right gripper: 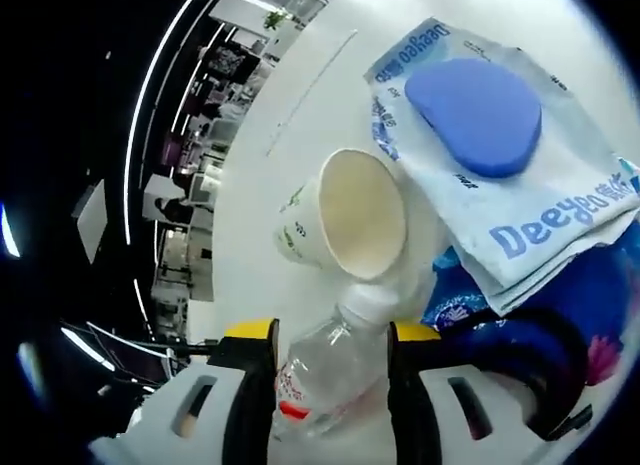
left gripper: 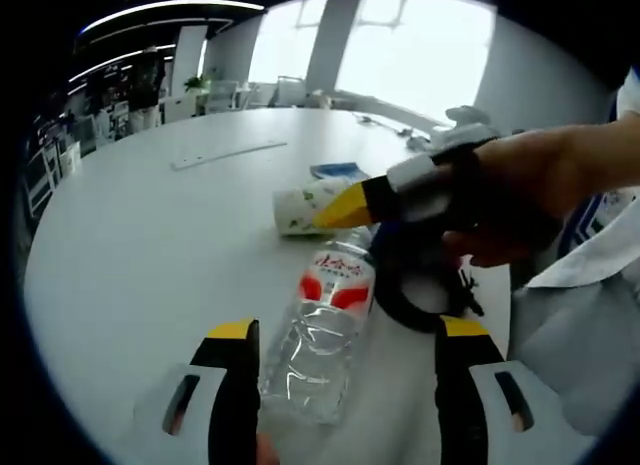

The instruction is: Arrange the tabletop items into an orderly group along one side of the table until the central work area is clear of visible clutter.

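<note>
A clear plastic bottle with a red label lies on the white table. Its base sits between the wide-apart jaws of my open left gripper; a gap shows on the right side. The right gripper, held in a hand, comes in from the right and hovers over the bottle's neck beside a paper cup lying on its side. In the right gripper view, my right gripper stands partly open with the bottle's neck showing between its jaws. The cup's mouth lies just ahead.
A white and blue tissue pack carries a blue oval pad. A blue packet and a black ring lie by the bottle. A long pale strip rests farther out. A person's sleeve is at the right.
</note>
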